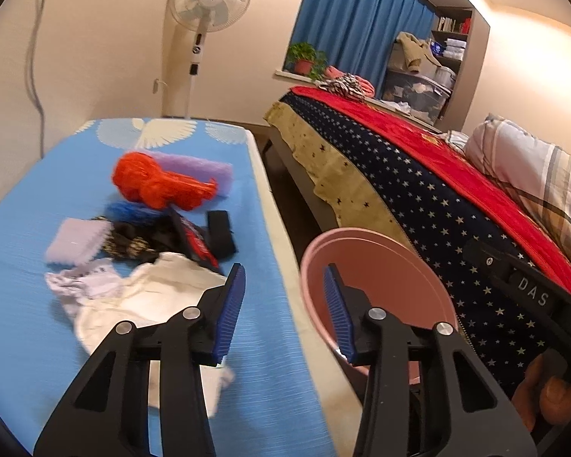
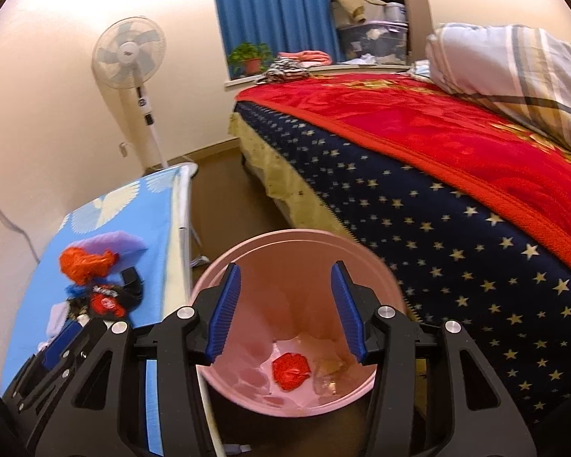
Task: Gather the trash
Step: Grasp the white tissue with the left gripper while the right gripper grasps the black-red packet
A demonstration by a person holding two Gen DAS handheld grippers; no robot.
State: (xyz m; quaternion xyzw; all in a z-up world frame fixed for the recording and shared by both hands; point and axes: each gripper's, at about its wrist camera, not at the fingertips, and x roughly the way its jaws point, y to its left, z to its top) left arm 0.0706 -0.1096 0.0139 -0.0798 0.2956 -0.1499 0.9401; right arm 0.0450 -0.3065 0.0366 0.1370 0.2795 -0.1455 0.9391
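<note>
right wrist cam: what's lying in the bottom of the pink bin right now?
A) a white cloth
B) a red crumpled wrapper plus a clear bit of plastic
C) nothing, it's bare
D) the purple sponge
B: the right wrist view looks down into the pink bin, where a red crumpled wrapper lies beside a clear bit of plastic.

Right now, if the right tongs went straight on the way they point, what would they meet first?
Most likely the inside of the pink bin. The right tongs stand open and empty over its mouth, aimed down into it, toward the red wrapper on the bottom. Depth is hard to judge, so the far wall could come first.
</note>
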